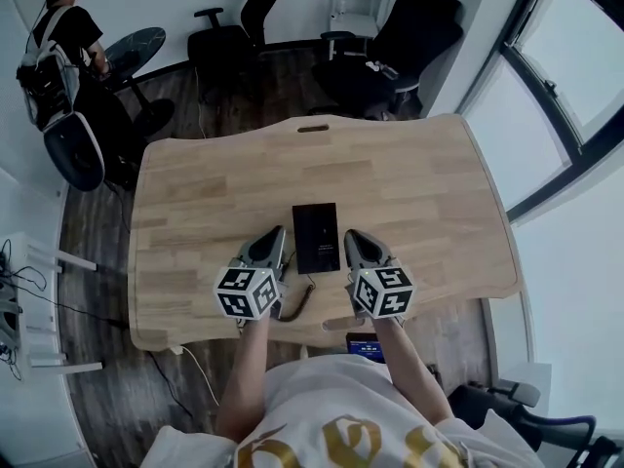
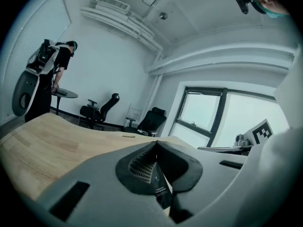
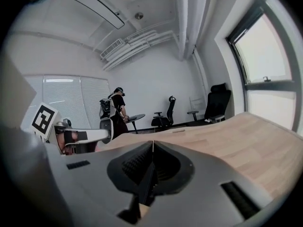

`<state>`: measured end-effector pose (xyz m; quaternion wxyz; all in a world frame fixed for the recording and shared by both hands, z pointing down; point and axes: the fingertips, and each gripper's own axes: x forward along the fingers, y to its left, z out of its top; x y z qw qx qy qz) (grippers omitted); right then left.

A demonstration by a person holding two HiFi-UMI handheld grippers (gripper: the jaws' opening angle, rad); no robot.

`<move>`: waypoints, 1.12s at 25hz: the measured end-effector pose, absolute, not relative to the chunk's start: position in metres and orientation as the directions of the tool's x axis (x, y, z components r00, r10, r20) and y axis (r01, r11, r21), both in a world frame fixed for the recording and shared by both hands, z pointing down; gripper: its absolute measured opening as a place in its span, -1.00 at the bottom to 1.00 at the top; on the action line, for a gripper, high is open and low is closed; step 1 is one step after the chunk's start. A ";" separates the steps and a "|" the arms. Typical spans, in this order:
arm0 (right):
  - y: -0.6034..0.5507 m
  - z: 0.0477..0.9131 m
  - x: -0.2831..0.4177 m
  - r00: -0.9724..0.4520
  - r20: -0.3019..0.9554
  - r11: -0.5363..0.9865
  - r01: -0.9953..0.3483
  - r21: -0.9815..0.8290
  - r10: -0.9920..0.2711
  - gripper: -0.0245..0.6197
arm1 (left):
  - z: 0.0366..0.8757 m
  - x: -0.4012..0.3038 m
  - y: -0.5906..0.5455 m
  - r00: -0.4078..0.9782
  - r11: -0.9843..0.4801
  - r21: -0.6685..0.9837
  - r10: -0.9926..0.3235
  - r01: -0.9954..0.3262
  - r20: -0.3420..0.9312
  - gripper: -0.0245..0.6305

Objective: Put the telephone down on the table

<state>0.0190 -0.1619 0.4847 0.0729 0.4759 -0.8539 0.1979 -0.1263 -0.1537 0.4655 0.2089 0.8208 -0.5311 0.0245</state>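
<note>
The telephone point(image 1: 316, 237) is a flat black slab with its long side running away from me, near the front of the wooden table point(image 1: 429, 203). A thin curled cord point(image 1: 300, 298) trails from its near end. My left gripper point(image 1: 280, 234) is just left of the telephone and my right gripper point(image 1: 351, 237) just right of it, both tips level with its middle. I cannot tell whether either touches it. In the left gripper view, the left gripper point(image 2: 156, 142) has its jaws shut tip to tip. The right gripper point(image 3: 153, 142) is shut the same way, with nothing clamped at its tips.
A person with a backpack point(image 1: 60, 61) stands by a small round table point(image 1: 135, 49) at the far left. Black office chairs point(image 1: 395, 52) stand beyond the table's far edge. Windows point(image 1: 565, 96) run along the right. A small lit device point(image 1: 363, 345) shows below the table's front edge.
</note>
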 end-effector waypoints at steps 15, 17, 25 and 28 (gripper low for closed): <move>-0.147 0.461 0.014 -0.517 0.282 0.480 -0.855 -0.193 -0.808 -0.89 | 0.447 -0.125 -0.141 0.437 -0.389 0.227 -0.869 -0.893 0.233 -0.90; -0.149 0.461 0.014 -0.513 0.283 0.476 -0.858 -0.194 -0.810 -0.89 | 0.446 -0.126 -0.142 0.437 -0.388 0.229 -0.870 -0.893 0.229 -0.90; -0.154 0.465 0.016 -0.516 0.291 0.475 -0.856 -0.202 -0.806 -0.89 | 0.448 -0.129 -0.146 0.447 -0.388 0.269 -0.870 -0.881 0.208 -0.90; -0.157 0.466 0.017 -0.512 0.289 0.472 -0.858 -0.201 -0.809 -0.89 | 0.450 -0.129 -0.148 0.449 -0.388 0.280 -0.869 -0.878 0.207 -0.90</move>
